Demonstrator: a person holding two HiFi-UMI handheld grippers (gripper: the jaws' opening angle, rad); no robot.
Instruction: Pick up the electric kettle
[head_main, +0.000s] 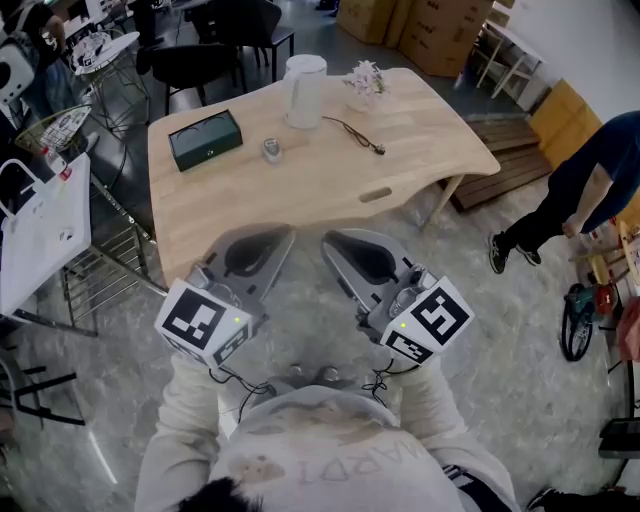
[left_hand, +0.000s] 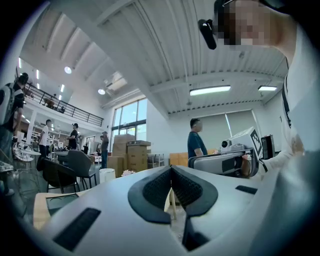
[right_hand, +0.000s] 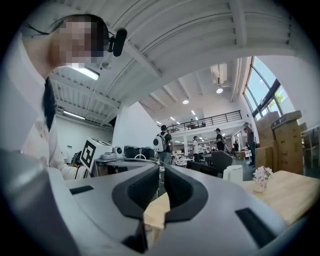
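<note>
The white electric kettle (head_main: 305, 90) stands upright at the far side of the light wooden table (head_main: 330, 185). It also shows small in the left gripper view as the kettle (left_hand: 106, 175), and in the right gripper view as the kettle (right_hand: 232, 173). My left gripper (head_main: 282, 234) and right gripper (head_main: 334, 241) hang side by side at the table's near edge, well short of the kettle. Both point level toward the table. In its own view the left gripper (left_hand: 171, 170) has its pads meeting, with nothing between them. The right gripper (right_hand: 161, 170) is shut and empty too.
On the table lie a dark green box (head_main: 205, 138), a small cup (head_main: 271, 150), a flower vase (head_main: 363, 85) and a black cable (head_main: 355, 133). Black chairs (head_main: 200, 60) stand behind the table. A white side table (head_main: 45, 235) is at left. A person (head_main: 580, 190) stands at right.
</note>
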